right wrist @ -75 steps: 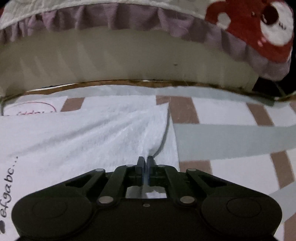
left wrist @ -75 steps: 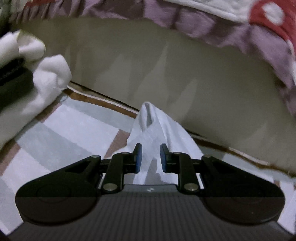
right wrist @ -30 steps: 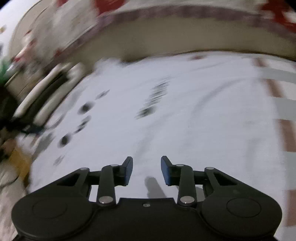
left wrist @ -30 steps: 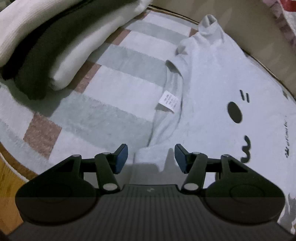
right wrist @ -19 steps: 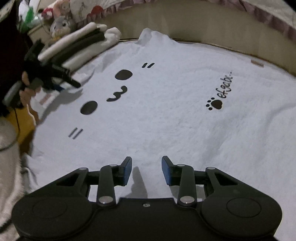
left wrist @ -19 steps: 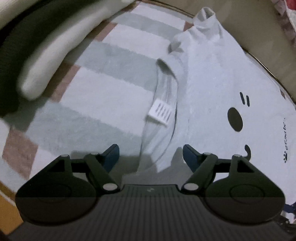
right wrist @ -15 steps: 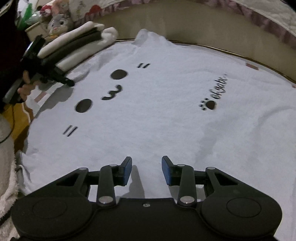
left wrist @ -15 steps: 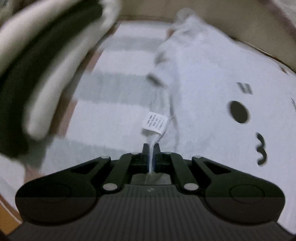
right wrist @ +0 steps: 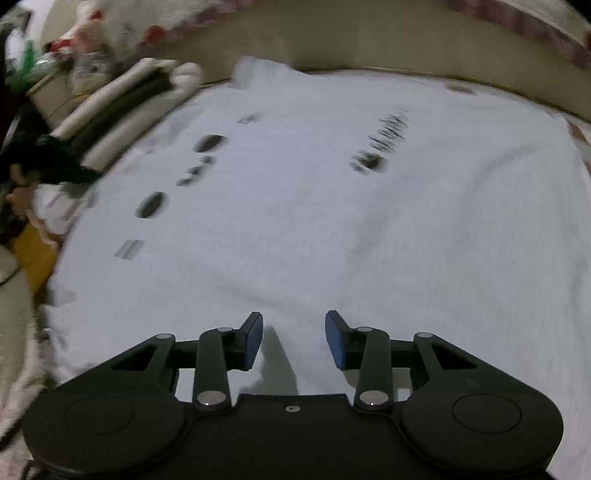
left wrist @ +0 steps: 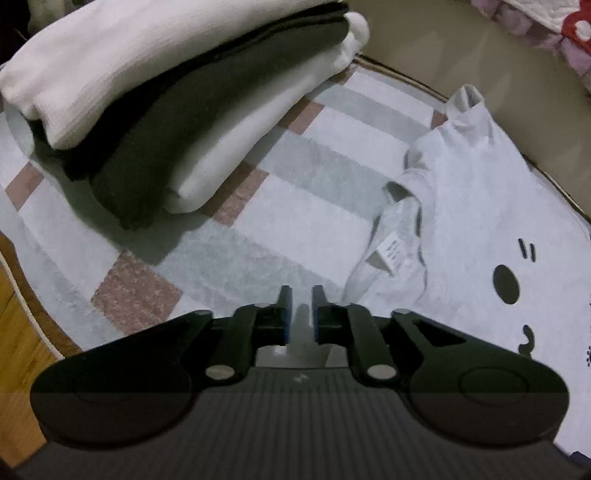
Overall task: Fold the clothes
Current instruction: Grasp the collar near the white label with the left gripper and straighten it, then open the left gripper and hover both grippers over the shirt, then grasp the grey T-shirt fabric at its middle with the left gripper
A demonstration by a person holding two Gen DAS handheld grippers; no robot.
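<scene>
White cotton spreads across most of the right wrist view: a pale T-shirt with a black printed face and small lettering point(right wrist: 332, 206) lies flat on a striped rug of grey, white and reddish-brown blocks point(left wrist: 229, 236), which covers the floor in front of a beige upholstered base point(left wrist: 491, 85). The right tool point(right wrist: 294, 341) hangs over the shirt's plain lower part with its jaws opening; only flat cloth lies beneath the gap and the blue pads press on nothing. In the left wrist view the left tool point(left wrist: 298, 314) points down at the rug just beside the shirt's neck edge, its jaws opening from a narrow gap; nothing is between them, only rug and shadow beyond. The collar point(left wrist: 402, 221) is rumpled and turned over, showing a small white care label point(left wrist: 393, 253), and one sleeve end point(left wrist: 465, 99) stands bunched up against the beige base. Well apart from the shirt, at the rug's far left, sits a stack of folded clothes, white over black over white point(left wrist: 177, 96), close to the rug's edge. Bare yellow wooden floor point(left wrist: 22, 347) shows past the rug's brown border. A frilled purple and red patterned quilt point(left wrist: 554, 33) hangs above the beige base. In the right wrist view, blurred, a hand point(right wrist: 20, 195) holds the left tool's dark body near the folded stack.
</scene>
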